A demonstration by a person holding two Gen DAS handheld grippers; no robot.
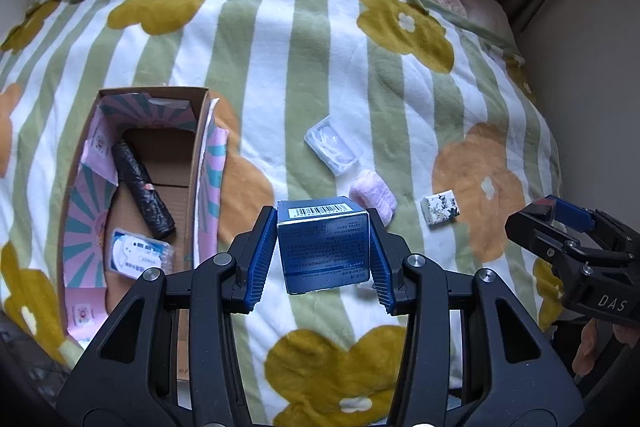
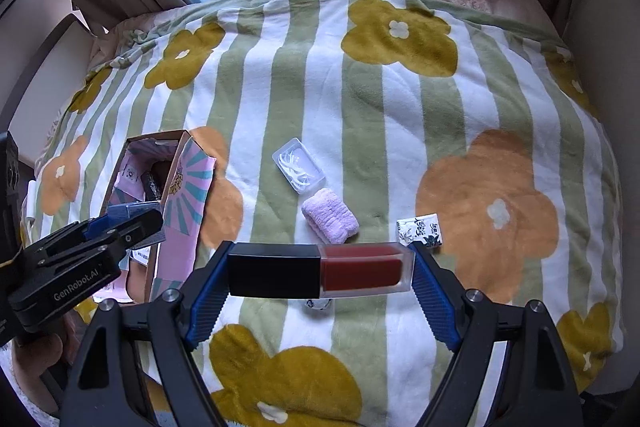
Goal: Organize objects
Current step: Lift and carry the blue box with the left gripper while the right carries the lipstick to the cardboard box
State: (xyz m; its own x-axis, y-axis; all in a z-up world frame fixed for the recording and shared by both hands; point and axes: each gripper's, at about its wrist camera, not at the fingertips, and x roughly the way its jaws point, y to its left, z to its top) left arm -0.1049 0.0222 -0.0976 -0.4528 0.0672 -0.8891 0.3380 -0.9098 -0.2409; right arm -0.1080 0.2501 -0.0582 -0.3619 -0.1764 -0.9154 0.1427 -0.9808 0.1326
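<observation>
— What do we have in the left tongs [image 1: 323, 253]?

— We hold a blue box [image 1: 323, 247] with a barcode on its top face, clamped between the two blue pads [image 1: 262, 259], which press on its left and right sides. It hangs above the striped flower blanket [image 1: 320, 67] on the bed, just right of the cardboard box [image 1: 200, 163].

— And the right tongs [image 2: 320, 269]?

— There we grip a lip gloss tube [image 2: 320, 269] lying crosswise, black cap to the left and red body to the right, a pad at each end. So both tongs are closed on something.

— What do we see inside the cardboard box?

— From the left wrist view, a black roll [image 1: 142, 197] lies slanted on the bottom, and a small clear case with a white and blue label [image 1: 140, 255] sits near the front. Pink and teal printed flaps line the walls.

— What lies loose on the blanket?

— A clear plastic case of floss picks [image 2: 298, 165] lies right of the cardboard box, well apart from it. Just in front of it is a folded pink cloth [image 2: 330, 221], nearly touching the case. To the right of the cloth we see a small white packet with dark print [image 2: 420, 229], beside an orange flower. Under the lip gloss tube, a small white item shows partly; we cannot tell what it is.
</observation>
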